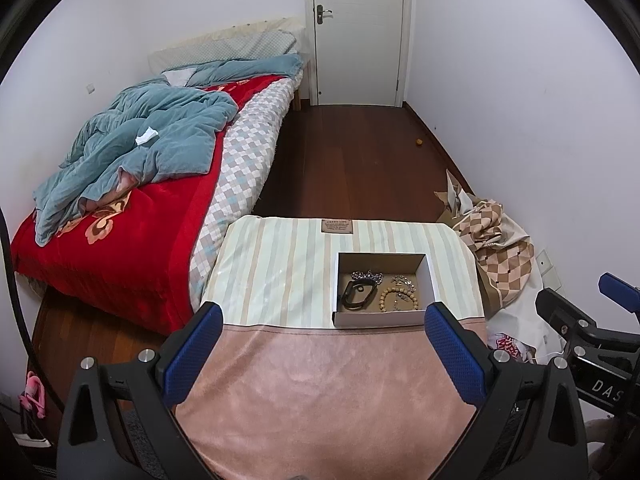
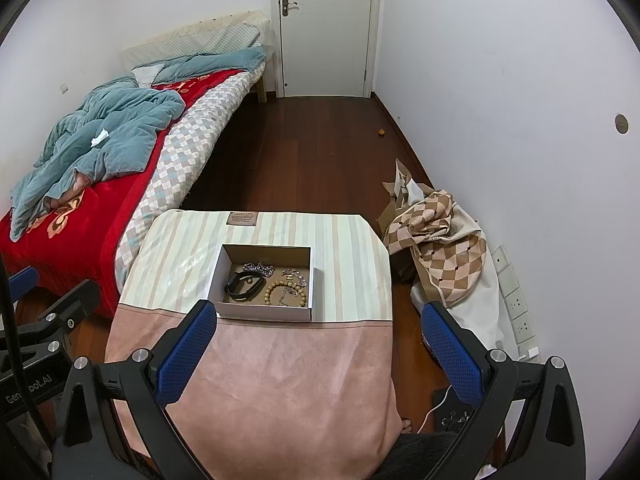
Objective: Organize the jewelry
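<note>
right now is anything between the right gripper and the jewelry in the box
Only the box's own near wall. The right gripper hangs open over bare cloth, and the open-topped box holds the black band and bead bracelet uncovered, so reaching in from above looks clear.

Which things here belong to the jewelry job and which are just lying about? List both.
Job: box, black band, bead bracelet, silver chain, left tool, right tool.

Lying about: blue quilt, checked cloth, door.
</note>
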Tool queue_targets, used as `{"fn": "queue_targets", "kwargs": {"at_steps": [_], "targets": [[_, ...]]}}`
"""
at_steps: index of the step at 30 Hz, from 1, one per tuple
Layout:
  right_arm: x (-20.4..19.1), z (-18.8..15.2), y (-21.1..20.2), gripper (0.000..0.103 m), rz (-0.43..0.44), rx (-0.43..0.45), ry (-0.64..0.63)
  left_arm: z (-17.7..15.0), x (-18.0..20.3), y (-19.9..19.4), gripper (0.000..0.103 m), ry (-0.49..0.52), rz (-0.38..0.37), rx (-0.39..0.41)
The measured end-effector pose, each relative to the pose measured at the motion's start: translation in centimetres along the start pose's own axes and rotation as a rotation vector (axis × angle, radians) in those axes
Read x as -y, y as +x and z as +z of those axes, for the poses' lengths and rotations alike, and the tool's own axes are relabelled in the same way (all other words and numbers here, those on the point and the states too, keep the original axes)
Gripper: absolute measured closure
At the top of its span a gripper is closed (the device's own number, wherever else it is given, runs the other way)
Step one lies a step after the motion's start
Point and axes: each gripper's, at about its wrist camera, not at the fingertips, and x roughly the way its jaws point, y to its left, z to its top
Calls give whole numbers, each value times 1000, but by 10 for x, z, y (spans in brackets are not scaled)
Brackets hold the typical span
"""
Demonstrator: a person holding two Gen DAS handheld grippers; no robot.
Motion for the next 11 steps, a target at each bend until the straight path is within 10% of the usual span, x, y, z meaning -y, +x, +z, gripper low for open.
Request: {"fn": "queue_targets", "kwargs": {"at_steps": [11], "targets": [[2, 2, -2, 0, -1, -2, -6, -1, -1, -1, 0, -14, -12, 0]]}}
